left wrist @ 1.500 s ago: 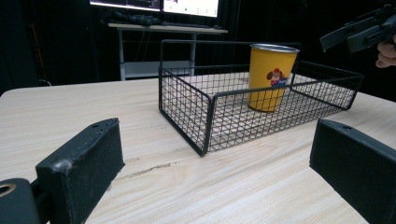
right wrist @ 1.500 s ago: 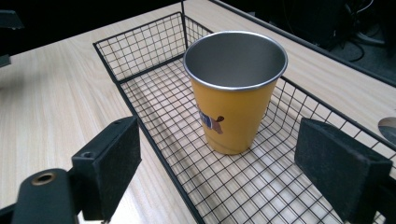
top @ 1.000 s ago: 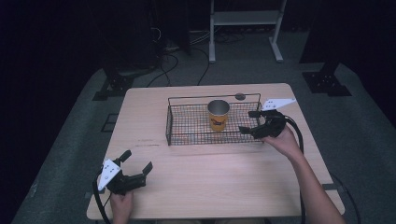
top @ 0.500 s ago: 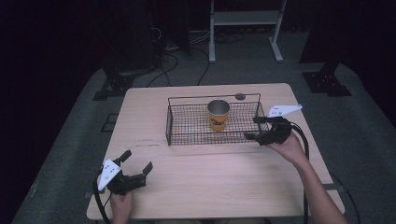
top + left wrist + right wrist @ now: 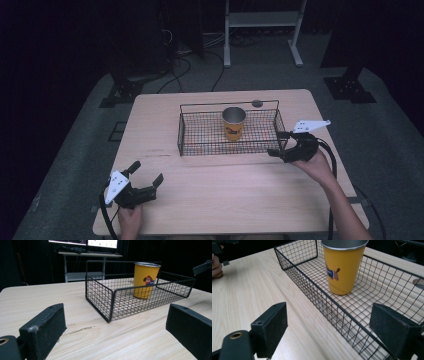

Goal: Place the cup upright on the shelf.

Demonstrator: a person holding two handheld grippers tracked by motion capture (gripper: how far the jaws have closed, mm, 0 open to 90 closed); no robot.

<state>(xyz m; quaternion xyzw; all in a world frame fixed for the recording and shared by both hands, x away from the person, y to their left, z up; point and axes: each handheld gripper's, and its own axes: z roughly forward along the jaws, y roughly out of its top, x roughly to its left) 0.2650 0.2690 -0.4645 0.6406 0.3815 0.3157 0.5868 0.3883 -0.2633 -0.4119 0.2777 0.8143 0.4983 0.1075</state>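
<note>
A black wire basket [image 5: 200,135] stands on the middle of the wooden table [image 5: 225,195]. Inside it a yellow cup [image 5: 234,123] with a cartoon dog stands upright. My right gripper [image 5: 275,143] is open at the basket's near right corner. In the right gripper view the basket's wall [image 5: 307,277] runs between the jaws of the right gripper [image 5: 329,317], and the cup [image 5: 343,267] stands ahead, untouched. My left gripper [image 5: 147,172] rests open near the table's front left. The left gripper [image 5: 115,317] looks at the basket [image 5: 100,293] and cup [image 5: 145,280] from a distance.
A small grey disc [image 5: 257,103] lies on the table just behind the basket. A white stand [image 5: 262,20], cables and black bases sit on the floor beyond the table. The hand holding the left gripper [image 5: 216,266] shows in the right gripper view.
The right gripper has drawn back a little toward the person along the basket's right end, still open. The left gripper has stayed put.
</note>
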